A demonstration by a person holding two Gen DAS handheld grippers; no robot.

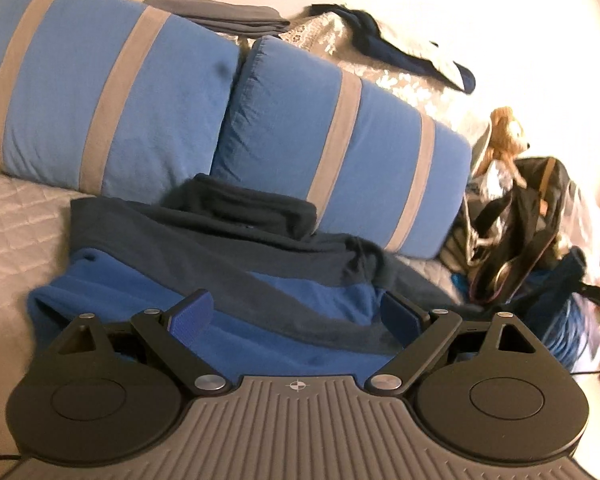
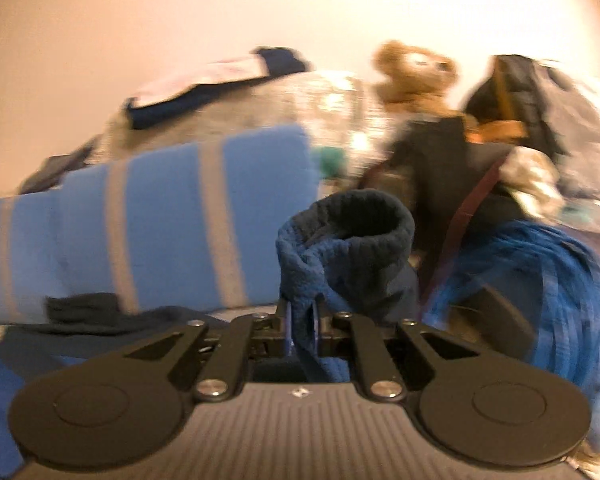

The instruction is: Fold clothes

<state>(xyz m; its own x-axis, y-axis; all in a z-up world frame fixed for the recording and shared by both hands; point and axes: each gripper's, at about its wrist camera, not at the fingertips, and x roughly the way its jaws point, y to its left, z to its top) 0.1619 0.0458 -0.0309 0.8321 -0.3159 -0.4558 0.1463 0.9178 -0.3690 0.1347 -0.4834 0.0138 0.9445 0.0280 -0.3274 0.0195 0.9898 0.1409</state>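
On the bed (image 1: 16,216), fleece (image 1: 204,248) half-folded, rumpled; right gripper (image 2: 302,326) pinching its cuff (image 2: 356,232), left gripper (image 1: 300,312) wide, empty; sleeve to lay in.

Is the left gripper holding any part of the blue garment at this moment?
No, the left gripper is open, its fingers spread apart above the blue garment.

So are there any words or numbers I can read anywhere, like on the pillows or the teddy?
No words or numbers can be read.
Left tool: only a small round crosshair mark on its grey body, no letters.
Pillows: plain stripes, no text.
Teddy: too blurred to show any label.
Sweater: no tag visible.
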